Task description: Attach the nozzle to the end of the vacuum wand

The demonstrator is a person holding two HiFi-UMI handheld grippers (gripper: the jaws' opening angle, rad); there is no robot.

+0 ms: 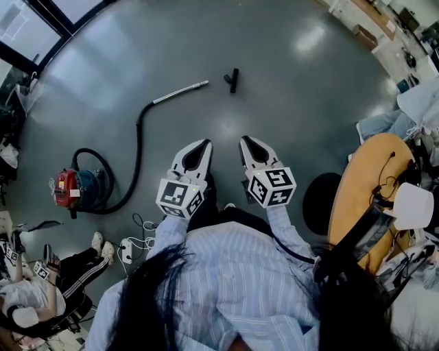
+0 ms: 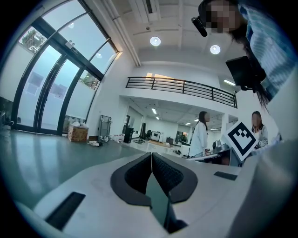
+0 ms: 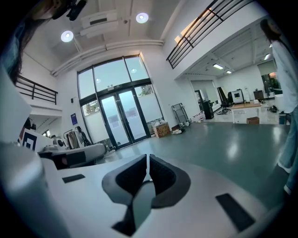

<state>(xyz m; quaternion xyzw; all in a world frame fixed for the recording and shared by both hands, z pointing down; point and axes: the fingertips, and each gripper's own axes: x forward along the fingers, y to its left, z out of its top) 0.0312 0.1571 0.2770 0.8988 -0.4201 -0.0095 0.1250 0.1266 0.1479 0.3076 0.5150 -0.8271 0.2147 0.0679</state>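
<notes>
On the grey floor in the head view lies a small black nozzle (image 1: 232, 79), apart from the silver vacuum wand (image 1: 180, 91). A black hose (image 1: 139, 140) runs from the wand to a red and blue vacuum cleaner (image 1: 77, 189) at the left. My left gripper (image 1: 204, 145) and right gripper (image 1: 245, 142) are held side by side in front of the person's body, well short of the nozzle and wand. Both are shut with nothing between the pads. The two gripper views point across the hall, and neither shows the nozzle or the wand.
A wooden chair (image 1: 367, 182) with cables stands at the right. A seated person (image 1: 41, 284) and a power strip (image 1: 126, 249) are at the lower left. Desks (image 1: 363, 20) line the far right; glass doors (image 3: 118, 116) and a cardboard box (image 3: 162, 129) lie across the hall.
</notes>
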